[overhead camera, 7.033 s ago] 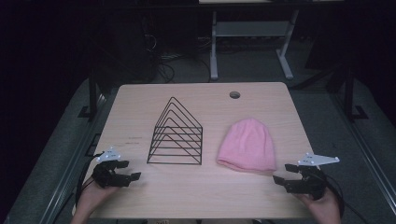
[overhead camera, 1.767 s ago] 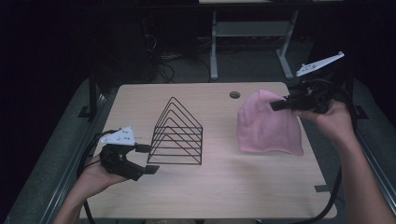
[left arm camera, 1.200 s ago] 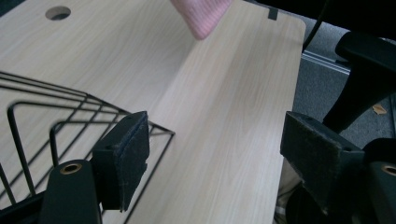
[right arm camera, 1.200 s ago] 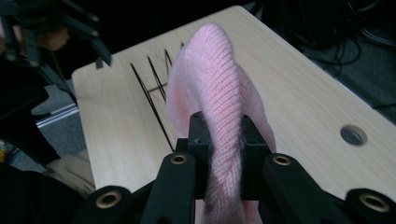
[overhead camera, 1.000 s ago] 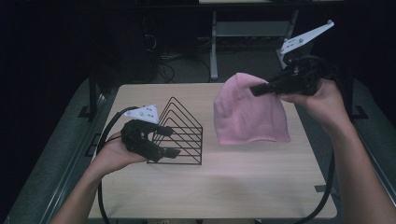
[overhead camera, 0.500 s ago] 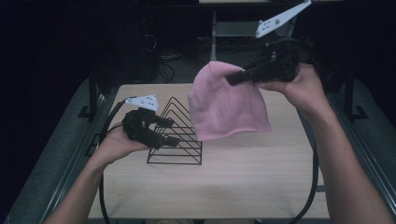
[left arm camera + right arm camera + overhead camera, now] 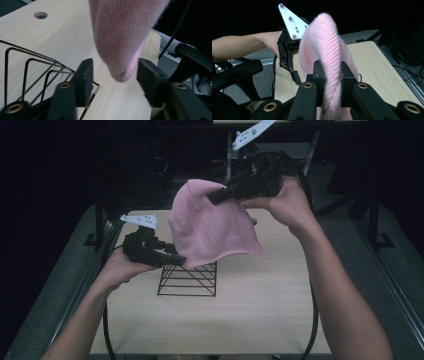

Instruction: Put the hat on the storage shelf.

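**Pink beanie carried over the wire rack, second gripper moving in on its hem**

In the high view, the right gripper (image 7: 216, 198), at upper centre of the frame, held the pink beanie (image 7: 210, 227) aloft by its crown; the right gripper view showed its jaws pinched on a bunched ridge of the knit (image 7: 332, 75). The beanie hung clear of the table (image 7: 260, 320), its lower edge draped in front of the apex of the black wire rack (image 7: 189, 280), which stood at centre frame. The left gripper (image 7: 176, 260), at centre left, pointed at the hem beside the rack. In the left gripper view its jaws had just been closing and stood half spread, the hanging corner of the beanie (image 7: 122, 50) between them, though neither pad (image 7: 85, 75) appeared to press on the fabric. The step in hand was judged to be securing a second hold on the hem. The next move would call for closing the left jaws on one layer of the hem, then drawing the opening apart so the beanie could be lowered over the rack's peak without snagging the wires.
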Tool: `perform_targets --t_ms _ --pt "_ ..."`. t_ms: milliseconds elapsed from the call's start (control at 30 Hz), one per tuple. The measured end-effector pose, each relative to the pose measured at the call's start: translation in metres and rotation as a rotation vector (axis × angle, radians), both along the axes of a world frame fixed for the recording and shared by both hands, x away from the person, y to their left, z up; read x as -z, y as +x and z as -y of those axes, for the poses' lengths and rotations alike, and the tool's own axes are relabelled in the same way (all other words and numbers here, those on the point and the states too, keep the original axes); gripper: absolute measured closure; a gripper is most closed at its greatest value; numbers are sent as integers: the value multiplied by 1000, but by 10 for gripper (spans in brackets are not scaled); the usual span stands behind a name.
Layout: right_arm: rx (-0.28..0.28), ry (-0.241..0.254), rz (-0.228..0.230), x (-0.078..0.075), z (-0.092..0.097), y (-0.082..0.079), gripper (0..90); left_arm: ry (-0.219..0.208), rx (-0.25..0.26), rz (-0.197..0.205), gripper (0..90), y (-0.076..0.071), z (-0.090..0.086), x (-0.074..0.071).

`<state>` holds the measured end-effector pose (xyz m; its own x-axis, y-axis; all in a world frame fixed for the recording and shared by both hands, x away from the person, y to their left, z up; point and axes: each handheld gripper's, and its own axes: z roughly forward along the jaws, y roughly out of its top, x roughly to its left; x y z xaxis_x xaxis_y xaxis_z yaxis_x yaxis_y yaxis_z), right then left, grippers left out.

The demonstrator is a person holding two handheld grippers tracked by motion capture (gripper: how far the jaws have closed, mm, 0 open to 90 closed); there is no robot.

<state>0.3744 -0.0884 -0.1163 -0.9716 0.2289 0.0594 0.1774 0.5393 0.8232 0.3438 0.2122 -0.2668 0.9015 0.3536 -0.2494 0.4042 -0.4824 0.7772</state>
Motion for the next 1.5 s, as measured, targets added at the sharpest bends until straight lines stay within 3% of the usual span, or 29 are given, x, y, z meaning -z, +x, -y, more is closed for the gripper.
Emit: perform_targets --t_ms 167,267,500,767,900,1067,1500 --pt "-10 14 6 0 -10 1 794 -5 -4 10 769 -2 -9 0" --pt "-9 26 6 3 -12 3 795 -1 -29 17 827 -1 -17 0" --pt "19 51 -4 16 -22 12 795 28 -101 36 838 0 -41 -2" --pt "31 65 -32 38 -37 24 795 94 -162 38 838 5 -57 5" --pt "37 59 -39 45 -39 29 795 99 -171 27 837 8 -58 11" --pt "57 63 -61 59 -34 36 795 156 -171 43 836 12 -49 18" --pt "75 89 -78 79 -14 38 795 224 -167 44 831 19 -30 28"
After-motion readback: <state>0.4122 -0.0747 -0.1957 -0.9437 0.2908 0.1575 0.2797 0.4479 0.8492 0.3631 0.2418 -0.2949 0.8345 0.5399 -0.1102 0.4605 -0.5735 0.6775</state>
